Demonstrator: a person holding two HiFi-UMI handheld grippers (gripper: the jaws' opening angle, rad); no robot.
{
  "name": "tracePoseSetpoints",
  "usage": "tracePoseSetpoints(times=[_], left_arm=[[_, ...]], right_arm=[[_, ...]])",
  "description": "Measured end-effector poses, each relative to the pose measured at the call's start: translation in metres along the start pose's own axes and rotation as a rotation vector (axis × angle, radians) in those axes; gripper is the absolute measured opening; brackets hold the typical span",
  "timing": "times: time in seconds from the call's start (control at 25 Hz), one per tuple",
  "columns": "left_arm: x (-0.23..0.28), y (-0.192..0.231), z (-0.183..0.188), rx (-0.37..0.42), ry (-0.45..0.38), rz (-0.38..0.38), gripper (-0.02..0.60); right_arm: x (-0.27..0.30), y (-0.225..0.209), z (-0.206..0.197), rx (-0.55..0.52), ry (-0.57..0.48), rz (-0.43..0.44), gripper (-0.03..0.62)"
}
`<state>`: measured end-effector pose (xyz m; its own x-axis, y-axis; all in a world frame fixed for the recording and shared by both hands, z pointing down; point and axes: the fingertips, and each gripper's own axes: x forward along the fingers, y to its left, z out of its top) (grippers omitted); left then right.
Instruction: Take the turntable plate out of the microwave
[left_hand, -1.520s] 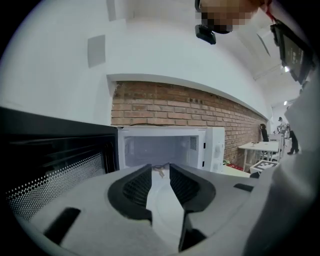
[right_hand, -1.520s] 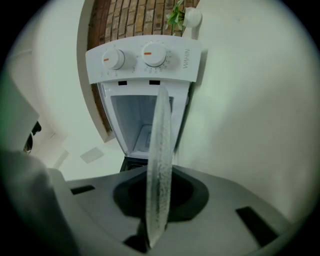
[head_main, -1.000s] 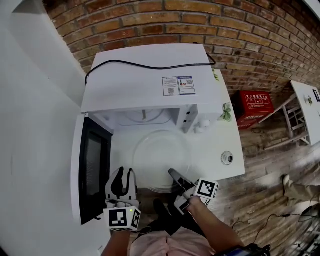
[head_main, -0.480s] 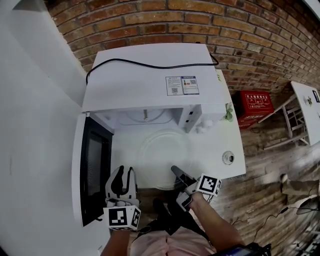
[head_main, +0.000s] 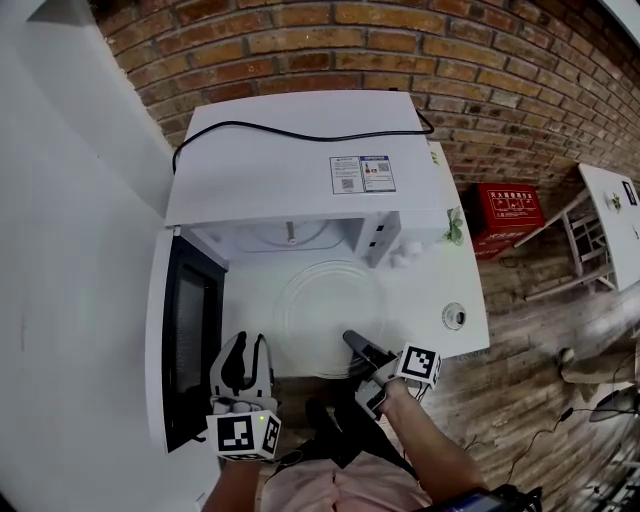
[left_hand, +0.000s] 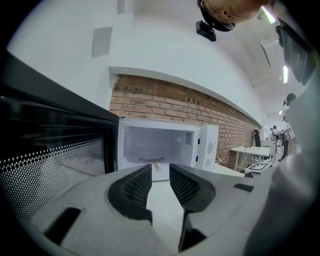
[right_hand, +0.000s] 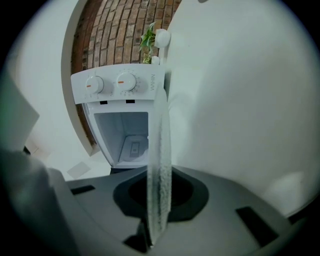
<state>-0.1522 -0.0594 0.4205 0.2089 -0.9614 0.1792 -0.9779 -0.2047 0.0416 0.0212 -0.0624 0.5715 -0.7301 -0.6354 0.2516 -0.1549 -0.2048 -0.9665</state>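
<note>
Looking down on a white microwave (head_main: 300, 150) parked on a white surface (head_main: 420, 300), with its door (head_main: 185, 335) swung wide to the left and a black cable (head_main: 290, 128) draped over the top. Glass turntable plate (head_main: 325, 318) already out of the cavity, just in front of the opening over the surface (can't tell whether resting on it or lifted clear). Pinched at its near edge by the right hand-held gripper (head_main: 350, 340), jaws nearly together on the glass. Left hand-held gripper (head_main: 247, 348) spread with nothing in it, beside the open door, aimed at the cavity. Also on the surface: a small round thing (head_main: 454, 316) near the right edge, plus a bit of green plant (head_main: 452, 225) poking out beside the microwave. Brick wall (head_main: 400, 40) behind, plain white wall (head_main: 70, 200) to the left, wood floor (head_main: 540, 340) on the right with a red box (head_main: 512, 210) and a white table (head_main: 612, 200).
</note>
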Motion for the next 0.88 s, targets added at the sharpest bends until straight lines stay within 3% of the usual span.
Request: tracePoseSetpoints(times=[0.88], left_arm=[[-0.0089,0.0045,0.0065,0.008,-0.006,0.018,0.117]], right_arm=[[0.0018,0.0001,0.0006,-0.009,0.009,-0.015,0.031]])
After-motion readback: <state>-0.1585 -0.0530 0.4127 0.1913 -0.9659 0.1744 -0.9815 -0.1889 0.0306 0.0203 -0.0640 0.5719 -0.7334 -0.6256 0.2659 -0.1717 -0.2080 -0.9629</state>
